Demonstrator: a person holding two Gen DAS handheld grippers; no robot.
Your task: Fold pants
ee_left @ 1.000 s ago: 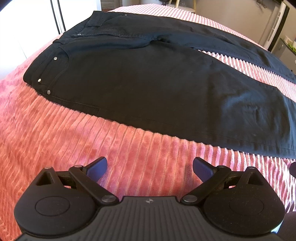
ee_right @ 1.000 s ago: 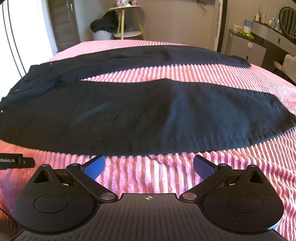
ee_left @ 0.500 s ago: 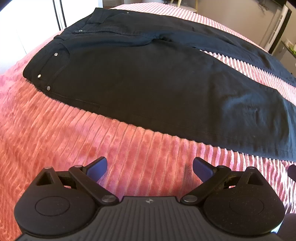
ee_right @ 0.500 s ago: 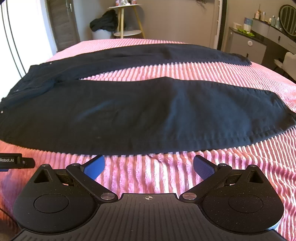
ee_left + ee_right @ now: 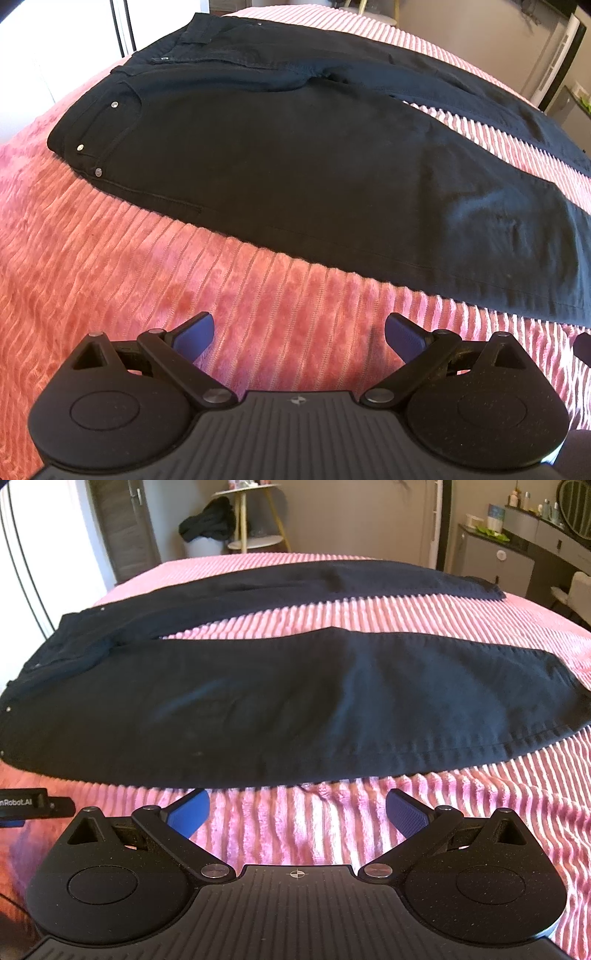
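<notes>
Black pants [image 5: 295,155] lie flat and spread out on a pink ribbed bedspread [image 5: 110,266], waistband to the left, both legs running right with a gap of bedspread between them. In the right wrist view the near leg of the pants [image 5: 295,701] crosses the frame, its hem at the right. My left gripper [image 5: 299,338] hovers open over bare bedspread, short of the near leg's lower seam. My right gripper [image 5: 297,810] is open too, its blue fingertips just before the near leg's edge. Neither holds anything.
The pink bedspread [image 5: 332,830] fills the foreground. Beyond the bed stand a small round side table [image 5: 255,517] with dark clothing beside it, a door at the far left, and a dresser [image 5: 517,554] at the right. The left gripper's body [image 5: 26,805] pokes in at the left edge.
Both grippers have crept slightly forward toward the near leg of the pants, which now look a little larger. Jaws stay open; the pants have not moved.
</notes>
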